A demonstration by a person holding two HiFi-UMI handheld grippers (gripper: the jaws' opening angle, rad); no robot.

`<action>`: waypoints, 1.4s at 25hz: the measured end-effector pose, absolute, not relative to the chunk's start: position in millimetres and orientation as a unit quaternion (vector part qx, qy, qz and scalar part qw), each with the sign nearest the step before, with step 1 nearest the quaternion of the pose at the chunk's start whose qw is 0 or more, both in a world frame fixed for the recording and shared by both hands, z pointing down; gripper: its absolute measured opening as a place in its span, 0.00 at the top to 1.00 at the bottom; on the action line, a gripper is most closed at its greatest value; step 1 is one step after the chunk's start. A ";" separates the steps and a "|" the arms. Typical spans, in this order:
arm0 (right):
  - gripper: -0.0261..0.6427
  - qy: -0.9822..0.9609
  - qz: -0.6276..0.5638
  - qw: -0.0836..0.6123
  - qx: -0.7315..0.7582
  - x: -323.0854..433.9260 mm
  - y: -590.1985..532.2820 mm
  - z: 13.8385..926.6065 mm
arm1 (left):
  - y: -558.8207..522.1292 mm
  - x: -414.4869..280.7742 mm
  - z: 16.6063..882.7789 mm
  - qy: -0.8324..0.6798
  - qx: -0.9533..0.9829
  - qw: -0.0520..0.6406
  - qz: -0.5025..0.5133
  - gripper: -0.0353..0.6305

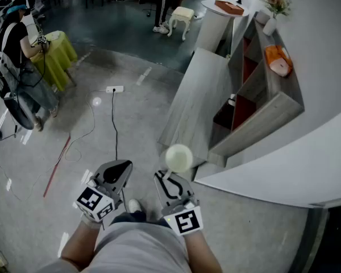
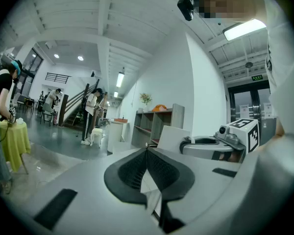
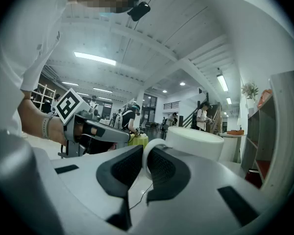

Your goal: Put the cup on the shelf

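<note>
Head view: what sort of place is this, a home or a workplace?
Probably a large open workplace or studio hall, not a home: a wide polished floor with a power strip and cable on it, an open shelf unit against a white wall, and another person at a cloth-covered table.

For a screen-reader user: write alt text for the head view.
Seen from above, the right gripper holds a white cup by its handle, near a grey shelf against a white wall; the left gripper is shut and empty beside it.

Bright ceiling strip lights (image 3: 94, 58); edges fisheye-warped, dark.
</note>
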State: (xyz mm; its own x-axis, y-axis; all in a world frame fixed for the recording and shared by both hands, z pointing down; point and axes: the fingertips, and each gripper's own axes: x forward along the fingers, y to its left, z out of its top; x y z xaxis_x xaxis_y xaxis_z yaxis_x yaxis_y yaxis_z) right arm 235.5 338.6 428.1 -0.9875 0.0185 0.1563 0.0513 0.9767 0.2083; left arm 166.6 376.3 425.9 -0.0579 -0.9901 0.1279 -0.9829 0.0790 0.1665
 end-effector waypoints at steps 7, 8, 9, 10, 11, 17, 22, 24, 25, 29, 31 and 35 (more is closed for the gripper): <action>0.90 -0.992 -0.106 0.072 -0.014 190.3 347.3 432.9 | 386.6 126.5 431.3 -0.722 0.684 0.105 -0.028 0.92; 0.90 -0.992 -0.105 0.072 -0.011 184.4 346.8 433.6 | 387.2 120.5 431.8 -0.720 0.685 0.105 -0.029 0.92; 0.90 -0.992 -0.105 0.073 -0.009 178.7 346.5 434.4 | 387.9 114.6 431.9 -0.718 0.687 0.104 -0.029 0.92; 0.90 -0.991 -0.107 0.076 -0.007 173.2 346.6 435.5 | 389.0 108.6 431.9 -0.717 0.689 0.104 -0.029 0.92; 0.90 -0.991 -0.110 0.079 -0.004 167.9 347.0 436.6 | 390.4 102.8 432.0 -0.715 0.690 0.103 -0.029 0.92; 0.90 -0.995 -0.082 0.049 0.028 141.0 337.4 427.3 | 390.3 75.6 434.4 -0.706 0.699 0.108 -0.028 0.92; 0.90 -0.994 -0.085 0.048 0.043 123.0 318.4 429.1 | 378.7 55.2 435.4 -0.705 0.700 0.106 -0.029 0.92; 0.90 -0.995 -0.078 0.040 0.047 113.5 307.1 427.3 | 370.5 46.0 436.1 -0.706 0.699 0.107 -0.027 0.92; 0.90 -0.995 -0.077 0.038 0.047 108.3 300.4 427.1 | 365.4 41.3 437.2 -0.707 0.699 0.108 -0.025 0.92; 0.90 -0.994 -0.091 0.043 0.038 81.3 263.1 434.1 | 336.5 15.9 445.4 -0.716 0.688 0.115 -0.020 0.92; 0.90 -0.993 -0.097 0.051 0.036 65.6 240.4 440.1 | 316.9 0.0 449.4 -0.721 0.683 0.119 -0.019 0.92; 0.90 -0.994 -0.086 0.061 0.025 34.3 189.9 449.3 | 266.9 -34.0 450.7 -0.728 0.674 0.124 -0.015 0.92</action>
State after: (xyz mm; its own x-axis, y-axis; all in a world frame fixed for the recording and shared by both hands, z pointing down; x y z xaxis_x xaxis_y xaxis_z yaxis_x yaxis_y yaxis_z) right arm 34.3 189.9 449.3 -0.9913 -0.0607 0.1167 -0.0397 0.9839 0.1743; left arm -34.0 266.9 450.7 -0.0612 -0.9850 0.1613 -0.9778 0.0916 0.1886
